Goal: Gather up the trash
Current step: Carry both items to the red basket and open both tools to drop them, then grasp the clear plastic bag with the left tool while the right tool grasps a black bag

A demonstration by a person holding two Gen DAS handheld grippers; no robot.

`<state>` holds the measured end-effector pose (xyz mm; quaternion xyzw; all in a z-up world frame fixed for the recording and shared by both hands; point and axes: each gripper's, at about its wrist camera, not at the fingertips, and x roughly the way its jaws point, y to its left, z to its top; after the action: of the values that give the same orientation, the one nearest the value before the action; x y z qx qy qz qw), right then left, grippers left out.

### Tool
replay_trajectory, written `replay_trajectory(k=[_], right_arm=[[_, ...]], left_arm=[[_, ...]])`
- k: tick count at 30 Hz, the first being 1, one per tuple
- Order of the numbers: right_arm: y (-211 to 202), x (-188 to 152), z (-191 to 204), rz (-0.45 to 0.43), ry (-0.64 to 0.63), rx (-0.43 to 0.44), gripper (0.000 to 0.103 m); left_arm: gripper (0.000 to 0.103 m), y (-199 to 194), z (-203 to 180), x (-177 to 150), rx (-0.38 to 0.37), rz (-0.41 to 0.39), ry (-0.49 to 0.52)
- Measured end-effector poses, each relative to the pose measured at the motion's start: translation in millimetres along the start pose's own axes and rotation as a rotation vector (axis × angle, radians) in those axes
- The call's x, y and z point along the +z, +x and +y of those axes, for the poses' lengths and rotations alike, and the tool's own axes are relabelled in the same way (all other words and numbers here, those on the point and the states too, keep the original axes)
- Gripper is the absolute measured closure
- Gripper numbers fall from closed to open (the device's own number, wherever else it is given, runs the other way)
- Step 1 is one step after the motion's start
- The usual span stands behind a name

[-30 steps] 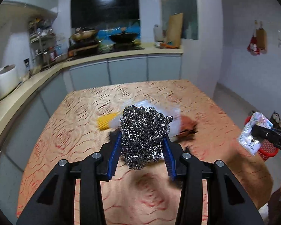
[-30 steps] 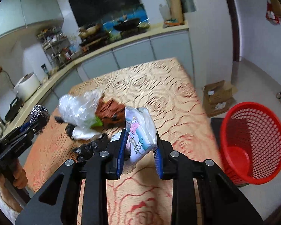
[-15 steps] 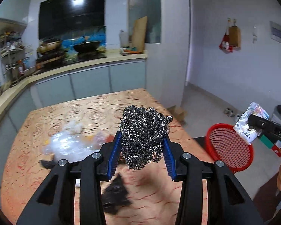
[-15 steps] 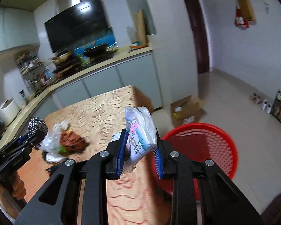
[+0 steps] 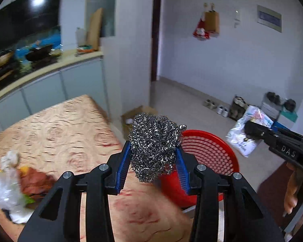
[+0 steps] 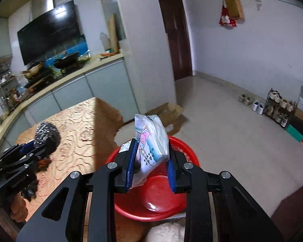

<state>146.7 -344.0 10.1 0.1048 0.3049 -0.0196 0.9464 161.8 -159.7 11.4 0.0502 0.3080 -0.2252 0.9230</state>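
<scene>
My left gripper [image 5: 153, 151] is shut on a steel wool scrubber [image 5: 154, 145] and holds it over the table's right edge, beside the red mesh basket [image 5: 210, 151]. My right gripper [image 6: 150, 159] holds a white printed plastic packet [image 6: 151, 141] above the red basket [image 6: 151, 197]; its right pad stands slightly off the packet. The right gripper with the packet also shows in the left wrist view [image 5: 250, 133]. The left gripper with the scrubber shows in the right wrist view [image 6: 44, 141].
A table with an orange patterned cloth [image 5: 56, 133] carries a pile of trash at its left: clear plastic [image 5: 2, 189] and a brown wrapper [image 5: 36, 181]. A cardboard box [image 6: 167, 111] lies on the floor behind the basket. Shoes and a rack [image 6: 278, 106] line the far wall.
Both grippers swung right, away from the trash pile toward the red basket. The right gripper now holds the packet directly over the basket, and its jaws look slightly wider.
</scene>
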Motion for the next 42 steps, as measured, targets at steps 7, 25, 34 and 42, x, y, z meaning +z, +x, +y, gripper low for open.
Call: replay_trajectory(k=[7, 25, 34, 42], right_arm=[[23.7, -7.1, -16.8, 0.056, -0.001, -0.049, 0.077], [51.3, -17.9, -33.9, 0.134, 0.054, -0.020, 0.060], [33.6, -14.1, -20.6, 0.087, 0.031, -0.022, 0.053], [19.6, -21.2, 8.4, 0.059, -0.028, -0.005, 0.051]], left_arm=[[0.062, 51.7, -27.1, -6.2, -0.071, 0.093, 0.026], [0.030, 81.1, -28.9, -14.4, -0.102, 0.161, 0.019], [0.024, 41.5, -12.7, -9.7, -0.018, 0.075, 0.023], [0.023, 12.2, 10.2, -17.9, 0.029, 0.049, -0.023]])
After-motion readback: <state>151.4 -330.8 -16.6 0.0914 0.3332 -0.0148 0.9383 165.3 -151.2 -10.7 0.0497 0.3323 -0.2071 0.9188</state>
